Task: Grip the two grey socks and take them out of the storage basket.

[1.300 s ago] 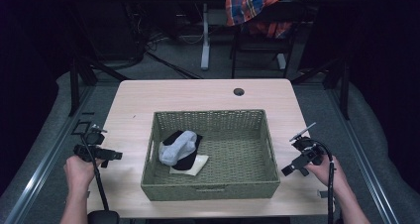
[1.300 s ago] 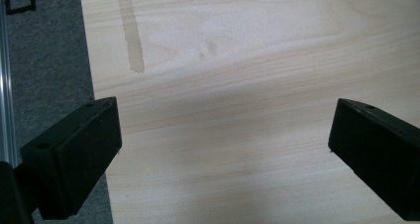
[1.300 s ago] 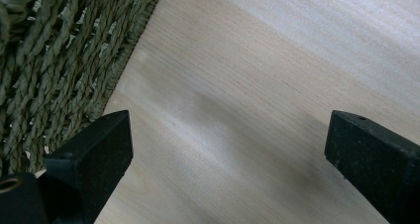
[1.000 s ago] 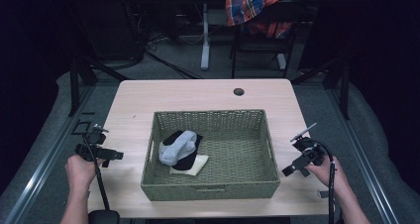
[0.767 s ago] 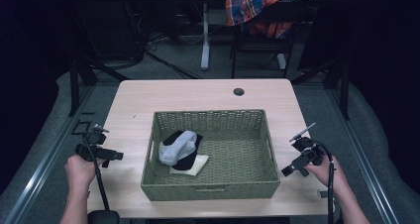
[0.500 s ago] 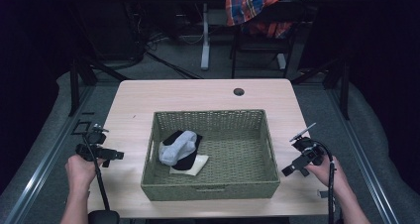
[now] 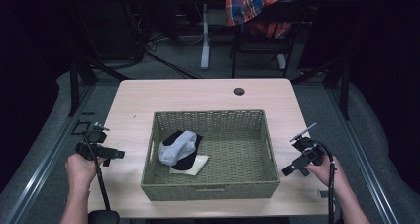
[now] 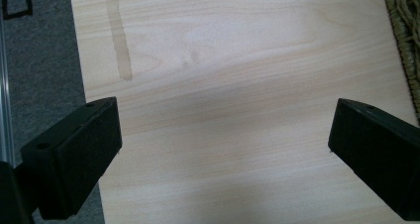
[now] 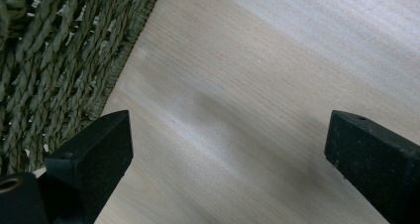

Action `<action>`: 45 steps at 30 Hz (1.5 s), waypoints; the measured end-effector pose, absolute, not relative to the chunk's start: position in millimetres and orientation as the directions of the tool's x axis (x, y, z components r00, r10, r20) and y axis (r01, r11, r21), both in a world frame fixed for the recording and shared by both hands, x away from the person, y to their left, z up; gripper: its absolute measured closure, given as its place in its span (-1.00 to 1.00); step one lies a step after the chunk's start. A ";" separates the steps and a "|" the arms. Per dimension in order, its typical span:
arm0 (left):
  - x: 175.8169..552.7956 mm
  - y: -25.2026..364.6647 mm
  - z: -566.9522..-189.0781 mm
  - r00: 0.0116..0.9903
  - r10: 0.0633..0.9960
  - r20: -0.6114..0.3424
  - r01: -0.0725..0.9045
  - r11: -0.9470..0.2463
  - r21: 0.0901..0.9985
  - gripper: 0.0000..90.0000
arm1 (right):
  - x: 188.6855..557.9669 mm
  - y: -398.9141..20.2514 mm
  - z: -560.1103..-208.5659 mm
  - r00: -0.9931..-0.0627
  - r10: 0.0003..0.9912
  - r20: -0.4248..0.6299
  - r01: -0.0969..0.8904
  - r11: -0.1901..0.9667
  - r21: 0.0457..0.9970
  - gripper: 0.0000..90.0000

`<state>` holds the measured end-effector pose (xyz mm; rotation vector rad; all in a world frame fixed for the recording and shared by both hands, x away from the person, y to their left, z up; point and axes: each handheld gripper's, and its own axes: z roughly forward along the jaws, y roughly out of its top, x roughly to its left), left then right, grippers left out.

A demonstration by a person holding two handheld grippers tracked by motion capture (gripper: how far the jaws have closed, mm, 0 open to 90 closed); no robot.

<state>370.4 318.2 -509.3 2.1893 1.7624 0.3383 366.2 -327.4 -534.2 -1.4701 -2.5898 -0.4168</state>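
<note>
Socks (image 7: 179,150) lie bunched in the left half of a green woven basket (image 7: 257,182), a pale grey one on top of a black one, with a cream piece of cloth (image 7: 194,165) under their near edge. The basket sits in the middle of a light wooden table (image 7: 198,95). Left gripper (image 7: 118,155) is held over the table's left edge, just beside the basket's left wall and not touching it; its jaws stand wide apart with bare wood between them, and the left gripper view (image 8: 225,149) catches a strip of basket weave at the right edge. Right gripper (image 7: 289,170) hovers near the basket's right wall, well apart from the socks, its jaws also spread wide with nothing between them. A small dark hole (image 7: 238,91) marks the table's far side.
</note>
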 end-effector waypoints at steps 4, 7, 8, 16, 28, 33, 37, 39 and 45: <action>370.2 316.1 -506.5 0.216 0.976 -0.025 0.902 -0.190 0.388 -0.99 | 364.5 -326.2 -535.9 -0.497 0.831 0.251 0.867 0.461 0.190 -0.90; 370.3 312.9 -503.6 0.216 0.976 -0.031 0.907 -0.189 0.376 -0.99 | 366.2 -327.4 -534.2 -0.516 0.819 0.251 0.856 0.487 0.172 -0.90; 370.2 311.9 -502.8 0.218 0.975 -0.031 0.906 -0.191 0.377 -0.99 | 365.9 -327.1 -534.5 -0.511 0.821 0.253 0.859 0.481 0.174 -0.90; 368.4 302.8 -487.0 0.240 0.970 -0.029 0.891 -0.209 0.402 -1.00 | 366.4 -328.0 -534.1 -0.519 0.819 0.244 0.855 0.492 0.165 -0.90; 365.5 274.0 -450.1 0.324 0.946 0.002 0.837 -0.287 0.465 -1.00 | 365.9 -327.6 -534.9 -0.509 0.823 0.250 0.860 0.479 0.175 -0.90; 365.9 261.8 -439.0 0.358 0.934 0.007 0.819 -0.318 0.478 -1.00 | 366.1 -328.1 -534.3 -0.514 0.823 0.243 0.858 0.485 0.170 -0.90; 366.7 253.5 -434.0 0.376 0.927 0.012 0.811 -0.335 0.480 -1.00 | 366.3 -328.6 -534.4 -0.516 0.821 0.243 0.856 0.487 0.173 -0.90; 367.3 249.5 -432.8 0.382 0.924 0.008 0.809 -0.339 0.480 -1.00 | 366.4 -328.8 -534.1 -0.520 0.819 0.242 0.854 0.491 0.171 -0.90; 370.4 239.4 -427.4 0.412 0.911 0.019 0.802 -0.373 0.467 -1.00 | 365.0 -327.3 -535.8 -0.502 0.828 0.251 0.864 0.466 0.191 -0.90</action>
